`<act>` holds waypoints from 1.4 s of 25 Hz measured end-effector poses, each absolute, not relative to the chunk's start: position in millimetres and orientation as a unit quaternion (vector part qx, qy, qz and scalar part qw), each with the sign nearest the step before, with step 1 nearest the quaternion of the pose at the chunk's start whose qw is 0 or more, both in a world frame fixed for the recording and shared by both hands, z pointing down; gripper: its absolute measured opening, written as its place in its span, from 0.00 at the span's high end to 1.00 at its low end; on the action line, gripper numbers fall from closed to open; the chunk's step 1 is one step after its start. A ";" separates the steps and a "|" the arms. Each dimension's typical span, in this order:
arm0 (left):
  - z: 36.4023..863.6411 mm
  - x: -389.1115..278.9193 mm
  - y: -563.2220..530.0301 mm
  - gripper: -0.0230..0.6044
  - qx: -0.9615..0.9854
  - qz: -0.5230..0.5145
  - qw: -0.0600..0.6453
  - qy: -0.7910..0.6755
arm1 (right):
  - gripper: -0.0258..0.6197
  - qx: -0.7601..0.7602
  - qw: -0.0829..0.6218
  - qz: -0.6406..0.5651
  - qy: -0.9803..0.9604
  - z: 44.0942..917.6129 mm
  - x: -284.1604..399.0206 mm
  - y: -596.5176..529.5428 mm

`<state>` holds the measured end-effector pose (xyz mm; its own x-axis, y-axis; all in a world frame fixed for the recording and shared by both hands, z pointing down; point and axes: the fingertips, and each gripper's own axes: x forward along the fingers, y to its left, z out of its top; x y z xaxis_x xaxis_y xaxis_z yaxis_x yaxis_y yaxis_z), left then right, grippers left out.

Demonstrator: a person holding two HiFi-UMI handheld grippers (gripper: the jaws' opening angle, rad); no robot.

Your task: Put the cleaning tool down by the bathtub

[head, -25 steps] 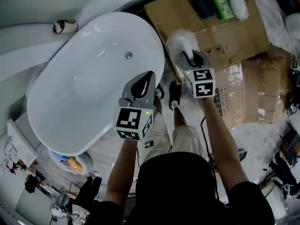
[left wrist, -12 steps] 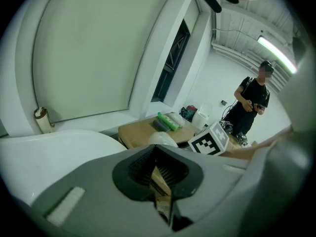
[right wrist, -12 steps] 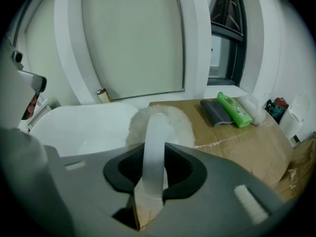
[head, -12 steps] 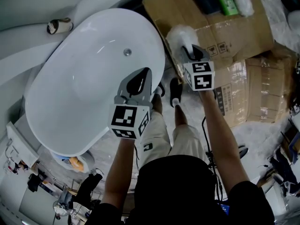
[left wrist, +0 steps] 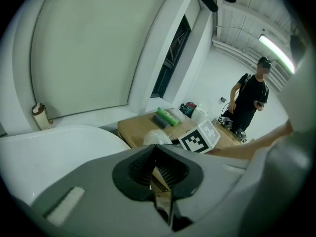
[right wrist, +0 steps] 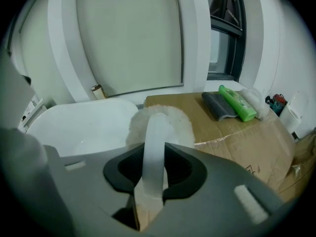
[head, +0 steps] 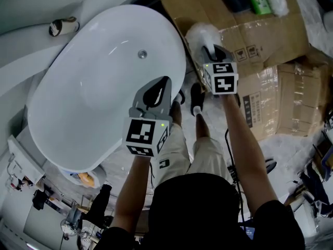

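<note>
Cleaning tool point(head: 201, 35) in right gripper point(head: 210, 51) jaws — beside bathtub point(head: 78, 103).

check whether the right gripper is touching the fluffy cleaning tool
Touching. The right gripper view shows the right gripper clamped on the cleaning tool by its white handle.

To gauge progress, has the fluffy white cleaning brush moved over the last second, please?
No, the fluffy white cleaning brush stays at the edge of the brown cardboard beside the white oval bathtub.
</note>
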<state>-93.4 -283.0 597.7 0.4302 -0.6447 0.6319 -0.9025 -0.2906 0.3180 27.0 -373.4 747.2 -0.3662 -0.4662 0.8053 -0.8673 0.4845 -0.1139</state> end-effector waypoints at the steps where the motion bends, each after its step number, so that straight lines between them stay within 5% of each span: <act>1: 598.2 -91.8 -283.5 0.96 0.781 0.198 0.327 -0.493 | 0.81 0.427 0.369 0.273 -0.779 749.4 26.5 -374.0; 35: 599.8 -80.2 -281.8 0.96 0.776 0.195 0.334 -0.498 | 0.81 0.434 0.392 0.250 -0.772 751.8 39.1 -383.1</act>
<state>-80.2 -281.8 599.8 0.4290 -0.6423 0.6352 -0.9028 -0.2814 0.3252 39.1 -383.1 751.8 -0.3159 -0.4745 0.8216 -0.8661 0.4977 -0.0455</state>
